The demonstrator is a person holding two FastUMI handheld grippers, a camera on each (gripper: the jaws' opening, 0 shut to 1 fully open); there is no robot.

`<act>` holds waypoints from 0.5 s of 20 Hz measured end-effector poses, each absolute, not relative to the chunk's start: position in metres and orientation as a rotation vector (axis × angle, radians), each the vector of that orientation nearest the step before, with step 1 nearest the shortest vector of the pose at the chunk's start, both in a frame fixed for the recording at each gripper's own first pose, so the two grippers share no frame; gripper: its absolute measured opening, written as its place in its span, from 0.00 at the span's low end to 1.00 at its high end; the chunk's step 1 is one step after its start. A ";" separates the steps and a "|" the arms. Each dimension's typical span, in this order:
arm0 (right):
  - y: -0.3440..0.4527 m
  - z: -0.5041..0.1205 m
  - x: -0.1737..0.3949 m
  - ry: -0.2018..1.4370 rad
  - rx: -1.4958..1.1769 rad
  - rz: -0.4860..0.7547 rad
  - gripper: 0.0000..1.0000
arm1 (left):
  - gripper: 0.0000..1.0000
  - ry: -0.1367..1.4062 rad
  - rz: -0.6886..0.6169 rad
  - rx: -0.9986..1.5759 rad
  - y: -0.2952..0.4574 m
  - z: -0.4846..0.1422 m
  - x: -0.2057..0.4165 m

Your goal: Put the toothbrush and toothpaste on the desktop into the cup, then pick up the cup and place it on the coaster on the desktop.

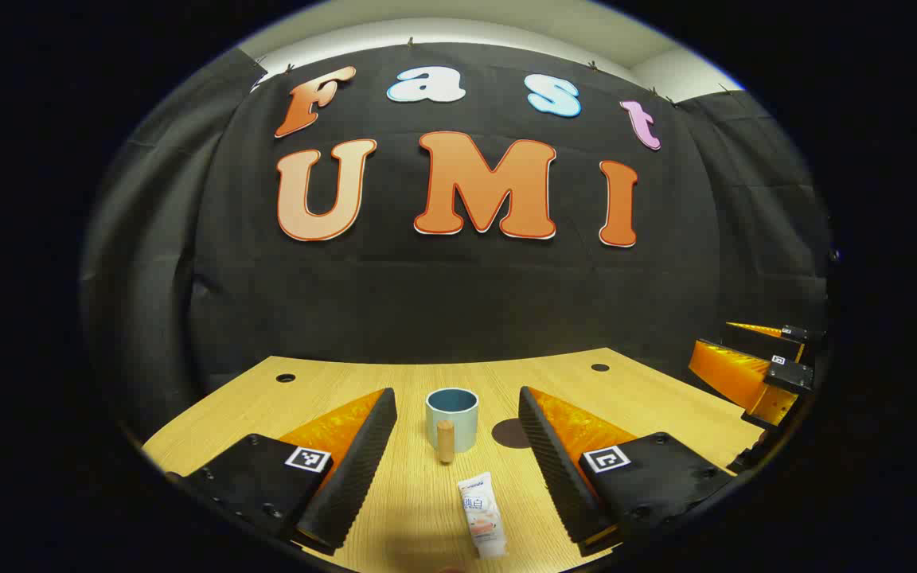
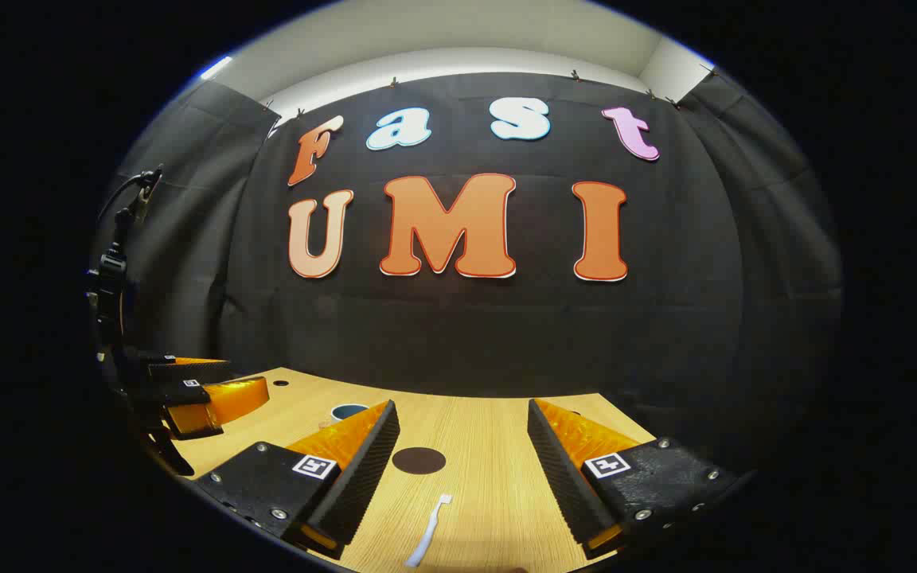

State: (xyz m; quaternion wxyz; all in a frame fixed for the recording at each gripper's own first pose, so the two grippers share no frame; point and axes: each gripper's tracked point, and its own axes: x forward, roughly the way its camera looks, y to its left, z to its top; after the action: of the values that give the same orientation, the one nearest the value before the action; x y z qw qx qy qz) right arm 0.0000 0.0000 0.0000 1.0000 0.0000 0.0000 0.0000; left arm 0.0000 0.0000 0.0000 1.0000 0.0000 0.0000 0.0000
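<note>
- Clearly, nothing is gripped yet: the left gripper (image 1: 457,465) is held spread wide above the desk (image 1: 649,398), and the right gripper (image 2: 463,469) is likewise spread, with no thing between the fingers.
- In the left gripper view, the toothpaste (image 1: 483,514) is seen at the bottom centre of the frame, lying flat between the open fingers; the cup (image 1: 451,419) stands upright just beyond it, at centre.
- In the right gripper view, the toothbrush (image 2: 430,531) lies at the bottom centre, and the coaster (image 2: 419,460) is seen just above it, apart from it.
- A slip is judged likely with the toothbrush: it is thin and lies flat on the wood, so the fingers could close over it or scrape the desk.
- The cup could be knocked or tipped if the toothpaste is brought in low, since the tube lies near the cup's front.
- Both items are long; a tilted drop could leave one hanging on the rim or toppling the cup.
- The toothpaste looks like a small white tube, printed, with its cap toward the bottom edge.
- The toothbrush is white and slender, its head toward the coaster.
- The cup is pale blue with a darker inside and a wooden handle facing the camera; the coaster is a dark flat disc.
</note>
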 end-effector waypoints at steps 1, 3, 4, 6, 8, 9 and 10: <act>-0.001 0.000 0.000 0.002 -0.001 -0.003 0.99 | 0.99 0.002 0.007 -0.005 0.001 0.001 0.000; 0.000 -0.001 0.001 0.005 -0.003 -0.002 0.99 | 1.00 0.013 -0.001 -0.019 0.001 -0.001 0.000; 0.000 0.000 0.000 0.004 -0.003 -0.002 0.98 | 0.99 0.018 -0.001 -0.025 0.001 -0.002 0.000; 0.000 0.000 0.001 0.004 -0.005 -0.001 0.99 | 1.00 0.025 -0.002 -0.031 0.002 -0.003 0.000; 0.000 -0.001 0.001 0.004 -0.001 -0.002 0.99 | 1.00 0.028 -0.003 -0.030 0.002 -0.004 0.002; -0.001 -0.001 0.001 0.007 0.003 -0.003 0.99 | 1.00 0.031 -0.005 -0.026 0.001 -0.006 0.002; 0.000 -0.002 0.001 0.010 0.003 -0.004 0.99 | 1.00 0.034 -0.005 -0.026 0.002 -0.006 0.002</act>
State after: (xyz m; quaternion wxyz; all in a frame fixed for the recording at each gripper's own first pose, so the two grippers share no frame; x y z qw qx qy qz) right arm 0.0014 -0.0003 -0.0016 1.0000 0.0013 0.0052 -0.0018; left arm 0.0018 0.0017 -0.0058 0.9998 -0.0128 0.0168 -0.0025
